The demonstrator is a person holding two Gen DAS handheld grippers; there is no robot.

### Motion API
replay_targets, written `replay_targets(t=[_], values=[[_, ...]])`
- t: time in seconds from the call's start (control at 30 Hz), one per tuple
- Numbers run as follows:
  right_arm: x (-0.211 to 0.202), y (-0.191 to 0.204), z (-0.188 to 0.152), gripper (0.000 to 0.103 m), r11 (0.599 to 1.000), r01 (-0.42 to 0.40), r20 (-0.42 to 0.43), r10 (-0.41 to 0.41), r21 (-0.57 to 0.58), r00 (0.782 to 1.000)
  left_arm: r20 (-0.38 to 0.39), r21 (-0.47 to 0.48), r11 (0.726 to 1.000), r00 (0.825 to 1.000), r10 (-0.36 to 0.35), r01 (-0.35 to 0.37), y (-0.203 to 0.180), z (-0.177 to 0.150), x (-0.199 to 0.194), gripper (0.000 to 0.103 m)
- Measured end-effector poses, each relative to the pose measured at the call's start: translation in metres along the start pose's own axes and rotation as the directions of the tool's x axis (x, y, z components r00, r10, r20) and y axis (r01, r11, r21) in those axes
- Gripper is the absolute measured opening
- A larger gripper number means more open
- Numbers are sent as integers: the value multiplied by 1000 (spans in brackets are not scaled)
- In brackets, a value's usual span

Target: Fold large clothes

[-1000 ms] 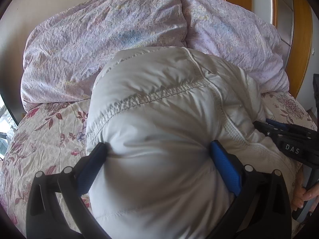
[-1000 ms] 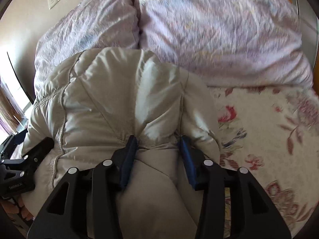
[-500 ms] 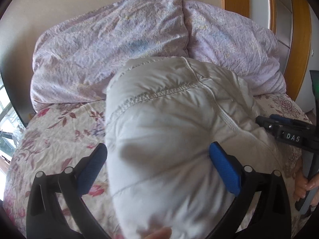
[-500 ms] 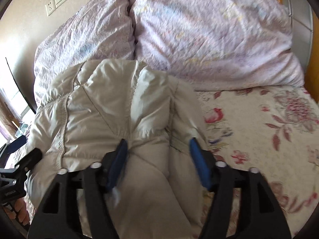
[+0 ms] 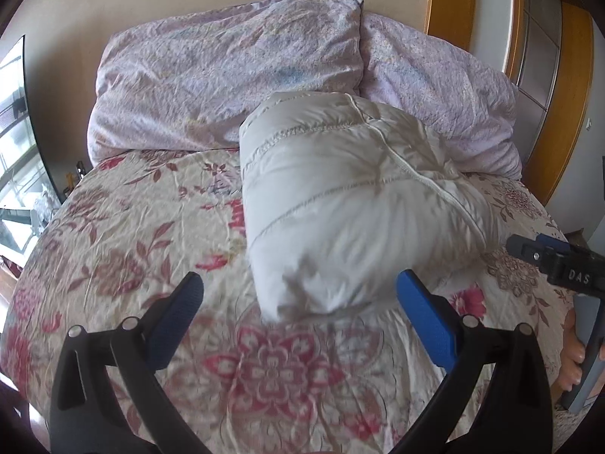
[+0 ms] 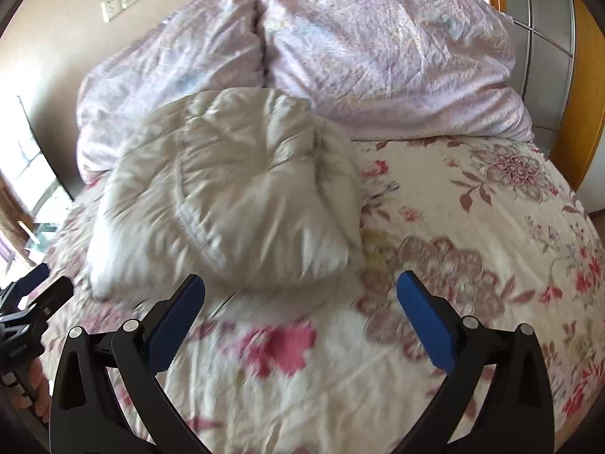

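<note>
The pale grey quilted puffer jacket (image 5: 351, 208) lies folded into a compact bundle on the floral-sheeted bed (image 5: 124, 234), released, left gripper (image 5: 298, 295) jaws apart and empty, right gripper (image 6: 300, 291) jaws opening, so folding looks finished.

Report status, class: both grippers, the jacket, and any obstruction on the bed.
Left gripper open, empty. Right gripper opening, nothing between pads. Padded jacket bundled on floral bedspread, touching pillows. Nothing in the way.
</note>
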State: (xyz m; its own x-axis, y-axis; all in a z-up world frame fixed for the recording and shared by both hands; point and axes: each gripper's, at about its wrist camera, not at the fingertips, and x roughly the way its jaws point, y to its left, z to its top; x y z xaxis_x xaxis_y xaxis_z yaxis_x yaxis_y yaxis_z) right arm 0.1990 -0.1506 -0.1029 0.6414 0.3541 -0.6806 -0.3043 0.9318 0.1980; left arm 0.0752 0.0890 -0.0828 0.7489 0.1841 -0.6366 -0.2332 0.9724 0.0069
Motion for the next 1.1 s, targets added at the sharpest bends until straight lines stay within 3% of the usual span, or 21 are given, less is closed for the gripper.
replay_targets(t=[0.17, 0.7, 1.1], values=[[-17, 5, -17, 102, 999, -43, -20, 43, -6, 999, -44, -30, 999, 999, 13, -14, 1, -14, -13, 101], [-39, 17, -37, 102, 998, -59, -100, 58, -7, 993, -115, -49, 998, 993, -38, 33, -4, -27, -29, 101], [-54, 26, -39, 102, 996, -89, -91, 87, -22, 992, -107, -40, 997, 992, -64, 60, -13, -24, -39, 101]])
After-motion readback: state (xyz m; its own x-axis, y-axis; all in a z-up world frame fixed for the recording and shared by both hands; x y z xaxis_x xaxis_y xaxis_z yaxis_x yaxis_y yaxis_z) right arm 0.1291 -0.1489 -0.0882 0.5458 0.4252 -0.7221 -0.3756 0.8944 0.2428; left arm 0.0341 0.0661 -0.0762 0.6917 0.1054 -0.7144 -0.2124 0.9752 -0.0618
